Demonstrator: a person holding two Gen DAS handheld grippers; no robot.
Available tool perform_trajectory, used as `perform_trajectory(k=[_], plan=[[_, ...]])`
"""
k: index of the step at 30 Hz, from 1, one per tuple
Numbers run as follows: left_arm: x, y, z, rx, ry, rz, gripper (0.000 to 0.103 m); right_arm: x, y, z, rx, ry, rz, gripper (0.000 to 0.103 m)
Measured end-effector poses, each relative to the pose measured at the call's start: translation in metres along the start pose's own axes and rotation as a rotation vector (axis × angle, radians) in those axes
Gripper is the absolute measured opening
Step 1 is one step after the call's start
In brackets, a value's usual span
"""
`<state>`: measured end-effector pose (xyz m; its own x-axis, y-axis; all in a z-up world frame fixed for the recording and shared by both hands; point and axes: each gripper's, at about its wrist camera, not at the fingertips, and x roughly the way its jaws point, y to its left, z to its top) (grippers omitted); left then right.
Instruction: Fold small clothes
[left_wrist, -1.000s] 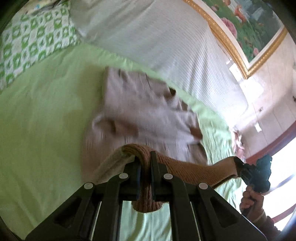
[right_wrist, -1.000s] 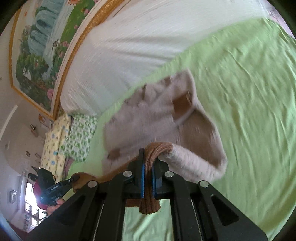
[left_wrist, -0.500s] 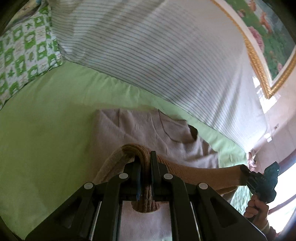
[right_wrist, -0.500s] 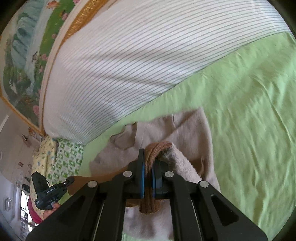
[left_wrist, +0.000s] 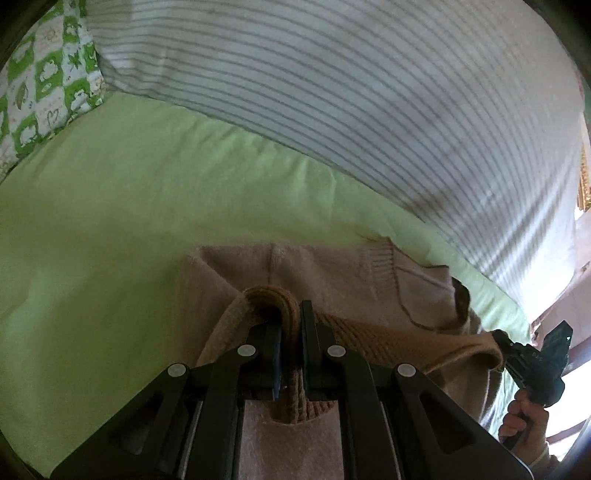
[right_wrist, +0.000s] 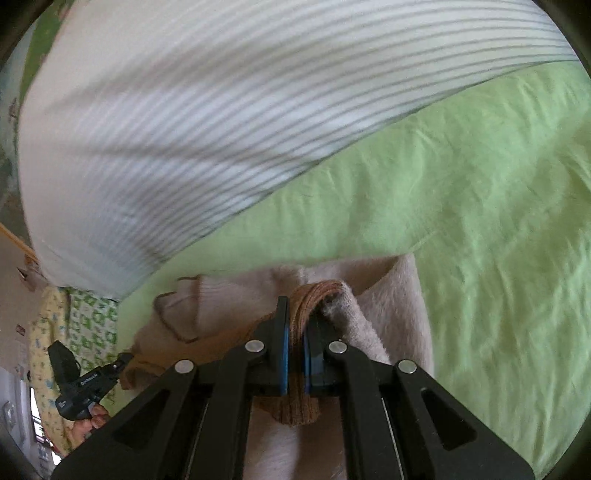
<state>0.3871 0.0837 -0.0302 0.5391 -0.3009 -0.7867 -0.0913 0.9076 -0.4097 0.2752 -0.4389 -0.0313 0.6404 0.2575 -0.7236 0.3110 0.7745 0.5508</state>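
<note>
Your left gripper (left_wrist: 291, 325) and right gripper (right_wrist: 296, 321) are each clamped on the brown ribbed hem of the beige sweater (left_wrist: 332, 273), which lies on the green bed (left_wrist: 110, 192) near the striped pillow (left_wrist: 332, 92).

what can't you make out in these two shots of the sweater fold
- Sweater: near part hidden under left tongs in left wrist view; likewise under right tongs.
- Sleeves: cannot tell where they lie.
- Painting frame: cut by the edge.
- Striped pillow: blurred in right wrist view.
</note>
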Motion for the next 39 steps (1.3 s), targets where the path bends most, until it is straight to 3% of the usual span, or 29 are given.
perform_trajectory(k=[12,15,17,19,20,21,22,25,28,33,36,39], plan=[[0.026,0.001,0.009,0.007,0.013,0.045,0.012,0.006,0.0,0.0,0.03,-0.01,-0.056,0.007],[0.022,0.001,0.011,-0.009,0.022,0.017,0.015,0.004,0.0,0.0,0.068,-0.001,-0.051,0.009],[0.015,0.002,0.01,-0.013,0.029,-0.001,0.023,0.003,0.004,0.002,0.076,-0.001,-0.051,0.012],[0.008,0.002,0.009,-0.019,0.028,-0.013,0.032,-0.005,0.005,0.003,0.082,-0.016,-0.058,0.026],[0.001,0.002,0.008,-0.019,0.016,-0.006,0.049,-0.011,0.006,0.003,0.082,-0.033,-0.067,0.033],[-0.007,0.001,0.008,-0.013,-0.006,0.018,0.057,-0.02,0.008,0.004,0.081,-0.065,-0.079,0.045],[-0.015,0.0,0.008,-0.008,-0.034,0.04,0.065,-0.027,0.009,0.004,0.08,-0.088,-0.084,0.048],[-0.038,0.0,0.007,0.004,-0.078,0.058,0.065,-0.045,0.013,0.006,0.058,-0.116,-0.074,0.048],[-0.057,-0.006,0.001,0.013,-0.089,0.024,0.065,-0.061,0.02,0.0,0.022,-0.124,-0.043,0.048],[-0.067,-0.041,-0.039,0.133,0.003,-0.107,0.065,-0.069,0.048,-0.027,-0.11,-0.078,0.007,0.048],[-0.057,-0.075,-0.074,0.238,0.094,-0.178,0.065,-0.059,0.077,-0.055,-0.244,0.007,0.05,0.047],[-0.044,-0.106,-0.108,0.374,0.158,-0.198,0.065,-0.047,0.102,-0.078,-0.387,0.084,0.104,0.045]])
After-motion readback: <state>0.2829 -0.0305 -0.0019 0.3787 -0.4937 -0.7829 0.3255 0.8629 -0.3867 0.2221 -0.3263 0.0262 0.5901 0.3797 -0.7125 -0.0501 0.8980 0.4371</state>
